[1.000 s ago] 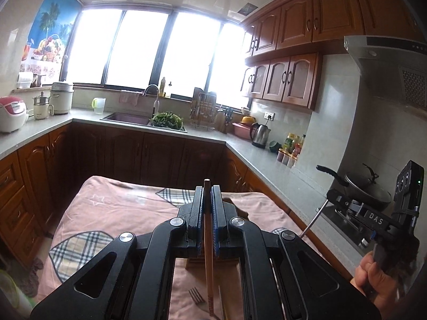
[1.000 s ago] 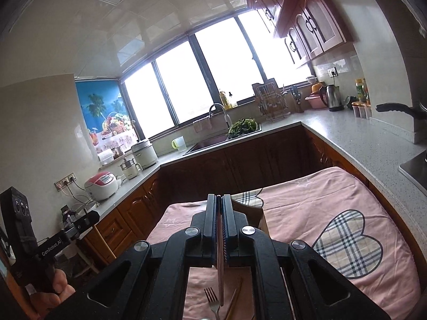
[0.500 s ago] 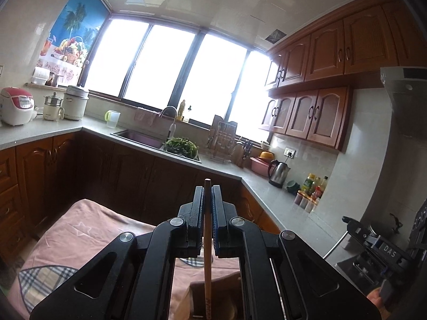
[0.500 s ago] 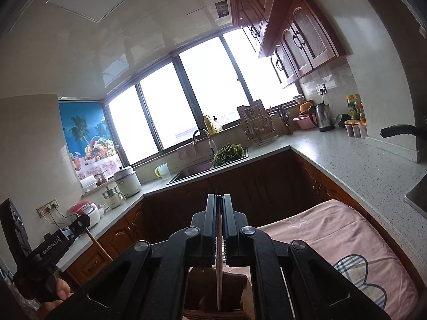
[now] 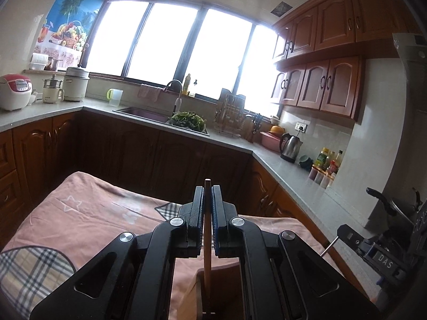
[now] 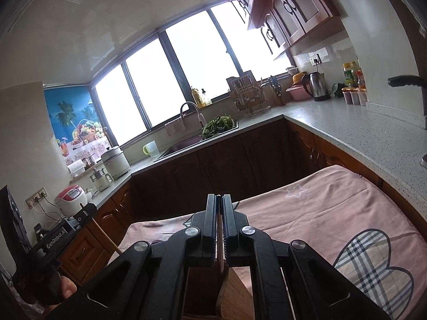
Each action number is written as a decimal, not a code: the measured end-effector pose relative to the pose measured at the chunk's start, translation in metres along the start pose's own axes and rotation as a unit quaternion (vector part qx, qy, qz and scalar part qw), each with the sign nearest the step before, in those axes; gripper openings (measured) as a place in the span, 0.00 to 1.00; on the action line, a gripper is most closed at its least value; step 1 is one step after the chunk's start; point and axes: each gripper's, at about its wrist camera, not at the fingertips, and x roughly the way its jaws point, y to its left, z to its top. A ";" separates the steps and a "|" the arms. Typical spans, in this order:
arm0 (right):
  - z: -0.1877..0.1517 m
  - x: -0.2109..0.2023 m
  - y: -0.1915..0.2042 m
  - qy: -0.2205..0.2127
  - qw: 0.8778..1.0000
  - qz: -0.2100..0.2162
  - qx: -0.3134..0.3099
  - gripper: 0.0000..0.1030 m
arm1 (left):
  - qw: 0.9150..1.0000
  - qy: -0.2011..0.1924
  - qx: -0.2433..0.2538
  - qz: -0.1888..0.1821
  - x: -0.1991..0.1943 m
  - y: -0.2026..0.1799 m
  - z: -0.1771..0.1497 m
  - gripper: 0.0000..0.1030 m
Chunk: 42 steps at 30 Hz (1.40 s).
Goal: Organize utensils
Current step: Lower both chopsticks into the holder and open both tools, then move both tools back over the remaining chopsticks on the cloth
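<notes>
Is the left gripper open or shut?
Shut: the left gripper clamps a wooden chopstick between its pads, the stick's lower end reaching into the wooden holder below.

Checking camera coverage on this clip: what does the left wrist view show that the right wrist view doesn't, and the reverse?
Only the left wrist view shows the pot on the stove and the range hood, with the right gripper at the edge. Only the right wrist view shows the wall socket behind the rice cooker, and the left gripper from the side. Both share the sink, kettle, pink cloth and wooden holder, each gripper shut on a chopstick.
</notes>
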 end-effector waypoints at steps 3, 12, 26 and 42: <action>-0.002 0.002 -0.001 0.003 1.000 -0.002 0.002 0.04 | 1.000 0.029 0.003 0.001 0.012 0.003 -0.009 0.04; 0.003 0.005 -0.005 0.020 1.000 -0.007 0.007 0.08 | 0.998 0.061 -0.007 0.001 0.020 0.013 -0.015 0.05; 0.006 -0.019 -0.010 0.010 0.999 0.002 0.030 0.74 | 0.998 0.063 -0.006 0.010 -0.010 0.017 -0.009 0.77; -0.042 -0.104 -0.007 0.038 0.998 0.013 0.052 0.94 | 0.993 0.119 0.012 0.022 -0.113 0.030 -0.051 0.93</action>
